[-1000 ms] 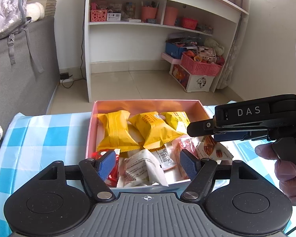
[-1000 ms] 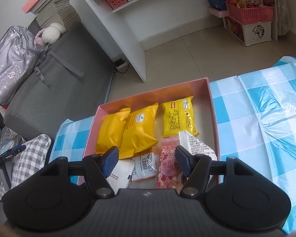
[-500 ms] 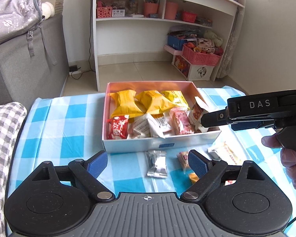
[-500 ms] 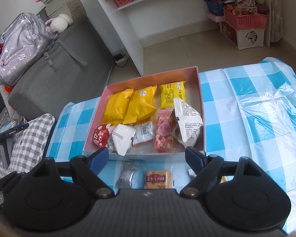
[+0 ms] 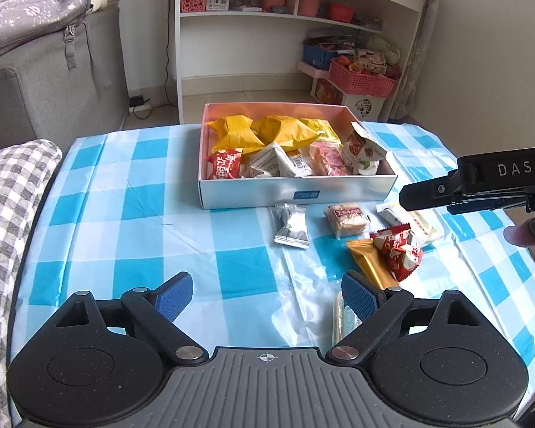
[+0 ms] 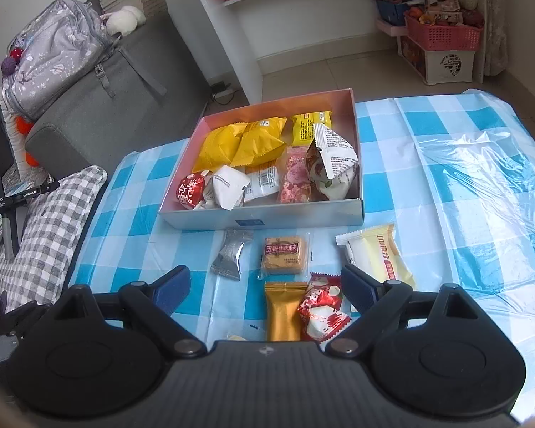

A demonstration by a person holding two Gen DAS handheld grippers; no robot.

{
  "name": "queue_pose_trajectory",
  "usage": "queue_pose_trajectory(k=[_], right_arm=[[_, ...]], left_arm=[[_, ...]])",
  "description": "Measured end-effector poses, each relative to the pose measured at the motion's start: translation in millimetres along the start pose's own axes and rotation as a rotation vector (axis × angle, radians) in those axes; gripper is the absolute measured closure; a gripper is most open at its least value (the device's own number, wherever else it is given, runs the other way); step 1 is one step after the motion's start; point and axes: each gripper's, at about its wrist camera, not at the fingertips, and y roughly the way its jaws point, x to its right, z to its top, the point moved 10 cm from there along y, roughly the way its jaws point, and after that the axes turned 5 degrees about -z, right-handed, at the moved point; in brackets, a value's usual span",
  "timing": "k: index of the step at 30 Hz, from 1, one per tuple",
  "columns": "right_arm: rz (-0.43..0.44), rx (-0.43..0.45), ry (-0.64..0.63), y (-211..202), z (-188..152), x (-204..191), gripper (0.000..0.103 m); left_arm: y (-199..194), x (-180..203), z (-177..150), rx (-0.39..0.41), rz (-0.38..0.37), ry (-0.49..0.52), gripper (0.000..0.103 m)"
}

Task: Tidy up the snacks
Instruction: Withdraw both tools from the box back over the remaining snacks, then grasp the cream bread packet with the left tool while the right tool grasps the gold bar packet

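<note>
A pink-lined box on the blue checked tablecloth holds several wrapped snacks, yellow packets at the back. In front of it lie loose snacks: a silver packet, a brown biscuit pack, a gold bar, a red-and-white packet and a cream packet. My left gripper is open and empty, well short of the box. My right gripper is open and empty above the gold bar and red packet.
A grey sofa with a backpack and a checked cushion lie left of the table. A white shelf unit and a pink basket stand beyond. Clear plastic film covers the table's right side.
Both grippers have pulled back from over the box toward the table's near side. The loose snacks in front of the box have come into view. Both jaws stayed open.
</note>
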Motion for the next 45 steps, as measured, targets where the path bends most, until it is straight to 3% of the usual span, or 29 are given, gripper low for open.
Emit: queue_pose_trajectory(k=[10,17,21,25,27,34,39,45], right_arm=[[-0.032,-0.033,-0.046,0,-24,3,0.012],[-0.034,-0.15,-0.007,19,-46,9,0.013],[-0.02,-0.204,0.021,28,-56,9,0.02],[-0.041,-0.242,0.035,39,-63,11,0.034],[-0.04,-0.253,0.049,42,-64,13,0.039],[-0.044,-0.262,0.056,53,-66,10,0.058],[-0.086,-0.248,-0.036,55,-69,2,0.073],[-0.079,-0.251,-0.117,52,-75,-8,0.078]], left_arm=[[4,10,-25,-0.05,-0.028,0.031,0.011],[24,38,-41,-0.117,-0.085,0.062,0.012],[35,55,-51,-0.151,-0.093,0.114,0.014],[44,66,-56,-0.169,-0.101,0.151,0.029],[49,69,-57,-0.177,-0.101,0.164,0.043],[62,67,-62,-0.192,-0.102,0.15,0.075],[59,57,-59,-0.184,-0.064,0.139,0.079],[50,28,-52,-0.167,-0.005,0.088,0.082]])
